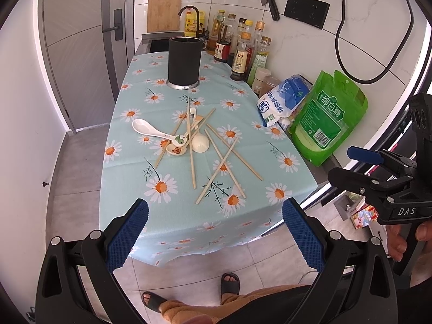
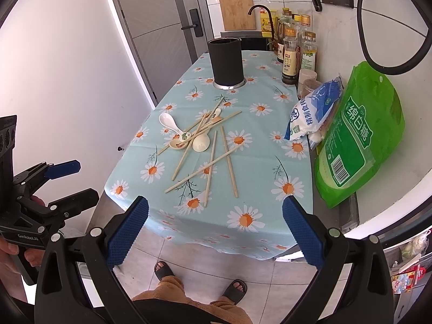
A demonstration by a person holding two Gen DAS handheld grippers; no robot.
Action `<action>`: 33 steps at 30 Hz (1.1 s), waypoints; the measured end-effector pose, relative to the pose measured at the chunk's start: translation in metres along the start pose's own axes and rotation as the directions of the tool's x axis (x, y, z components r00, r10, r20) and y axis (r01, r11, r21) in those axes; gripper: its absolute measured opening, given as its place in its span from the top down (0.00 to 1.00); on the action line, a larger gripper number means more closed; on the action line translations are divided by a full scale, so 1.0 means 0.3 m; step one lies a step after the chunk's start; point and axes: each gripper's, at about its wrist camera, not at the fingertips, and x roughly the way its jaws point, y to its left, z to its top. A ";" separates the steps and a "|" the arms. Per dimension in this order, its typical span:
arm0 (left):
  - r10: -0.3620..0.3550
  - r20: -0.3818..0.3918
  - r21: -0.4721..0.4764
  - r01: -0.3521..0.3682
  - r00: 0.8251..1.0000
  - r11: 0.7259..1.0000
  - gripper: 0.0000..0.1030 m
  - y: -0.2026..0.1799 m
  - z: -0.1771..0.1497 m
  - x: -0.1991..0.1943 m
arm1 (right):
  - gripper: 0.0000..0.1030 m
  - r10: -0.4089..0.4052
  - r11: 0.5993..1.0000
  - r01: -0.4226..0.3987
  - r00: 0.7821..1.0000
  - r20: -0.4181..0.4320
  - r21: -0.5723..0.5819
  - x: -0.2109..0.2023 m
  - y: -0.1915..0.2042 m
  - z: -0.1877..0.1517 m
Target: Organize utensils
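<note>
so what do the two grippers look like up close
Both are black plastic frames with silver bolts and blue cross-hatched finger pads. The left gripper has white "GenRobot.AI" lettering on its side; the right gripper reads "DAS". Each has a pistol-style handle. No cables show.

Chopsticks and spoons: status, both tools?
Left tool open, right tool open, both short of the table. Chopsticks and spoons scattered, crossed. Black holder upright, nothing blocking.
</note>
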 end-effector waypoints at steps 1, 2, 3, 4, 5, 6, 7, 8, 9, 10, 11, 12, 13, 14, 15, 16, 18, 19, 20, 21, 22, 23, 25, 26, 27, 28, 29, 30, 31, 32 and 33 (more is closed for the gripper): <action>0.002 0.000 0.000 -0.002 1.000 1.000 0.06 0.004 -0.003 -0.002 | 0.04 0.001 1.000 -0.001 1.000 -0.001 0.002 0.001 0.000 0.001; 0.003 0.001 0.000 -0.003 1.000 1.000 0.06 0.006 -0.003 -0.002 | 0.04 0.000 1.000 0.000 1.000 -0.002 0.003 0.003 0.000 0.000; 0.005 0.001 -0.003 -0.005 1.000 1.000 0.06 0.009 -0.005 -0.003 | 0.04 0.000 1.000 0.000 1.000 -0.003 0.004 0.004 0.003 -0.002; 0.003 0.000 -0.006 -0.003 1.000 1.000 0.06 0.012 -0.006 -0.003 | 0.04 0.001 1.000 -0.001 1.000 -0.007 0.005 0.007 0.003 -0.004; 0.002 -0.002 -0.009 -0.002 1.000 1.000 0.06 0.014 -0.007 -0.003 | 0.04 0.000 1.000 0.000 1.000 -0.008 0.004 0.008 0.008 -0.006; 0.002 0.001 -0.012 -0.002 1.000 1.000 0.06 0.017 -0.008 -0.005 | 0.04 0.000 1.000 0.000 1.000 -0.010 0.004 0.010 0.009 -0.007; 0.002 0.001 -0.013 -0.002 1.000 1.000 0.06 0.016 -0.006 -0.006 | 0.04 0.000 1.000 0.000 1.000 -0.011 0.002 0.012 0.011 -0.007; 0.002 0.000 -0.012 -0.002 1.000 1.000 0.06 0.016 -0.006 -0.006 | 0.04 0.000 1.000 0.000 1.000 -0.012 0.000 0.013 0.011 -0.007; 0.004 0.001 -0.012 -0.004 1.000 1.000 0.06 0.016 -0.005 -0.007 | 0.04 -0.001 1.000 0.001 1.000 -0.012 0.000 0.014 0.014 -0.007; 0.004 0.001 -0.012 -0.004 1.000 1.000 0.06 0.016 -0.005 -0.009 | 0.04 -0.001 1.000 0.001 1.000 -0.009 0.001 0.014 0.016 -0.007; 0.002 0.000 -0.011 -0.002 1.000 1.000 0.06 0.016 -0.004 -0.008 | 0.04 -0.001 1.000 0.001 1.000 -0.007 0.003 0.013 0.016 -0.007; 0.002 0.000 -0.011 -0.002 1.000 1.000 0.06 0.017 -0.003 -0.011 | 0.04 0.001 1.000 -0.001 1.000 -0.007 0.004 0.014 0.017 -0.007; 0.003 -0.001 -0.012 -0.003 1.000 1.000 0.06 0.016 -0.002 -0.010 | 0.04 0.002 1.000 -0.002 1.000 -0.008 0.005 0.015 0.017 -0.008; 0.001 -0.003 -0.014 -0.001 1.000 1.000 0.06 0.018 -0.003 -0.011 | 0.04 0.001 1.000 -0.001 1.000 -0.007 0.004 0.015 0.017 -0.009; 0.001 -0.004 -0.015 -0.001 1.000 1.000 0.06 0.017 -0.001 -0.011 | 0.04 0.000 1.000 0.000 1.000 -0.007 0.004 0.015 0.017 -0.010; 0.003 -0.005 -0.014 -0.003 1.000 1.000 0.06 0.017 0.000 -0.011 | 0.04 0.001 1.000 -0.001 1.000 -0.008 0.004 0.015 0.018 -0.010; 0.005 -0.005 -0.013 -0.005 1.000 1.000 0.06 0.012 0.002 -0.009 | 0.04 0.003 1.000 -0.003 1.000 -0.010 0.002 0.015 0.017 -0.013; 0.004 -0.006 -0.014 -0.004 1.000 1.000 0.06 0.012 0.001 -0.009 | 0.04 0.002 1.000 -0.002 1.000 -0.009 0.002 0.016 0.016 -0.014; 0.003 -0.008 -0.014 -0.004 1.000 1.000 0.06 0.011 0.002 -0.007 | 0.04 0.003 1.000 -0.003 1.000 -0.009 0.003 0.016 0.015 -0.015; 0.004 -0.011 -0.013 -0.005 1.000 1.000 0.06 0.008 0.002 -0.006 | 0.04 0.004 1.000 -0.003 1.000 -0.010 0.003 0.017 0.015 -0.014; 0.005 -0.012 -0.011 -0.005 1.000 1.000 0.06 0.005 0.002 -0.005 | 0.04 0.005 1.000 -0.005 1.000 -0.010 0.005 0.017 0.014 -0.014; 0.006 -0.012 -0.008 -0.006 1.000 1.000 0.06 0.002 0.003 -0.005 | 0.04 0.007 1.000 -0.007 1.000 -0.009 0.006 0.016 0.012 -0.014; 0.007 -0.012 -0.008 -0.007 1.000 1.000 0.06 0.000 0.003 -0.003 | 0.04 0.006 1.000 -0.006 1.000 -0.008 0.004 0.016 0.012 -0.014; 0.010 -0.014 -0.008 -0.010 1.000 1.000 0.06 -0.002 0.003 -0.004 | 0.04 0.007 1.000 -0.007 1.000 -0.008 0.004 0.015 0.011 -0.013; 0.006 -0.013 -0.011 -0.006 1.000 1.000 0.06 0.002 0.002 -0.004 | 0.04 0.009 1.000 -0.009 1.000 -0.007 0.003 0.015 0.010 -0.014; 0.005 -0.012 -0.011 -0.006 1.000 1.000 0.06 0.002 0.002 -0.004 | 0.04 0.009 1.000 -0.008 1.000 -0.008 0.004 0.015 0.010 -0.014; 0.005 -0.014 -0.011 -0.005 1.000 1.000 0.06 0.003 0.003 -0.003 | 0.04 0.008 1.000 -0.008 1.000 -0.008 0.004 0.015 0.010 -0.014; 0.006 -0.015 -0.011 -0.006 1.000 1.000 0.06 0.000 0.003 -0.004 | 0.04 0.007 1.000 -0.007 1.000 -0.008 0.004 0.015 0.010 -0.014; 0.007 -0.014 -0.011 -0.007 1.000 1.000 0.06 -0.004 0.002 -0.003 | 0.04 0.008 1.000 -0.008 1.000 -0.009 0.004 0.014 0.008 -0.014; 0.007 -0.014 -0.011 -0.008 1.000 1.000 0.06 -0.004 0.002 0.000 | 0.04 0.010 1.000 -0.010 1.000 -0.011 0.005 0.014 0.007 -0.015; 0.007 -0.014 -0.012 -0.007 1.000 1.000 0.06 -0.005 0.002 -0.001 | 0.04 0.012 1.000 -0.012 1.000 -0.013 0.004 0.014 0.007 -0.016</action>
